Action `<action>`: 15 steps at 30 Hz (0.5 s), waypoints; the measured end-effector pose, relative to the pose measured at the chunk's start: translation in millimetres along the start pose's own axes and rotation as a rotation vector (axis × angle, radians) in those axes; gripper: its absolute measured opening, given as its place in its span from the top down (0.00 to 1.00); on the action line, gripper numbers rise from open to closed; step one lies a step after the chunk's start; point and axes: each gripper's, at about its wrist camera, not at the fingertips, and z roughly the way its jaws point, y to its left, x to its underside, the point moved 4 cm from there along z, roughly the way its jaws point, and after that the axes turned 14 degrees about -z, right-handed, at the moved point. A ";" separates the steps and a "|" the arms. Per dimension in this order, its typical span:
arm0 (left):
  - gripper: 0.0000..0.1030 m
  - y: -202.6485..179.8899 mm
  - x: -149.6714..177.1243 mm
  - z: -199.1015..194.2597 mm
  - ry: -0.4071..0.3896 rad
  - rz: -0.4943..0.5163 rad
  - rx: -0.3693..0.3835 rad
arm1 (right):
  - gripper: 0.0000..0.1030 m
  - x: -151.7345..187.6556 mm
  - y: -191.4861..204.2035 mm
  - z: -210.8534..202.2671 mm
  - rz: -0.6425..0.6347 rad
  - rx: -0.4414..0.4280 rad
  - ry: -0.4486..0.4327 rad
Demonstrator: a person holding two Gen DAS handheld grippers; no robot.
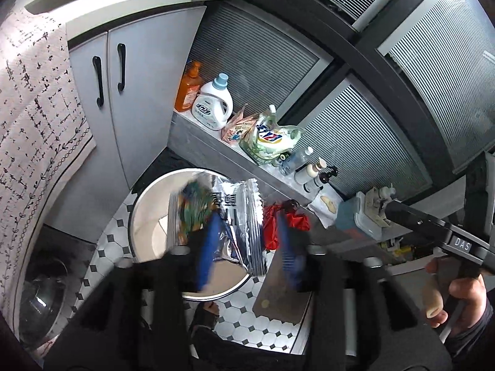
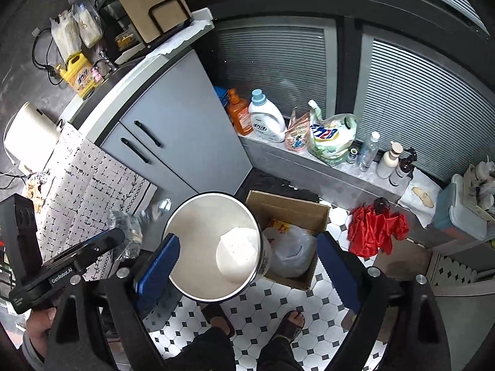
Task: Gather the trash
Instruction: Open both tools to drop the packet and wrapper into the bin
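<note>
Silver foil snack wrapper (image 1: 241,222), long axis upright, hangs against our spread-open left gripper (image 1: 247,247); our right gripper (image 2: 247,262) gapes empty.

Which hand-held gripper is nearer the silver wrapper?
Left. The left hand-held gripper has the silver wrapper between its open fingers; the right hand-held gripper hovers apart, over the bin.

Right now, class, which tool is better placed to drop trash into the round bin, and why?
Left. The left tool has a silver foil wrapper between its fingers directly above the bin. The right tool is open and empty.
</note>
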 end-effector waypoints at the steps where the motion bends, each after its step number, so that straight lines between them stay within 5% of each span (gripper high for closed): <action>1: 0.48 1.6 -0.1 -0.1 -0.001 -0.006 0.005 | 0.14 0.6 -1.5 -1.2 0.003 0.001 -0.001; 8: 0.34 14.0 -9.8 -17.8 -0.048 -0.035 0.004 | 0.13 -2.3 6.6 -7.1 0.000 0.001 -0.029; 15: 0.17 36.5 -39.9 -80.3 -0.207 -0.059 -0.064 | 0.07 -22.7 44.5 -19.0 -0.067 0.009 -0.158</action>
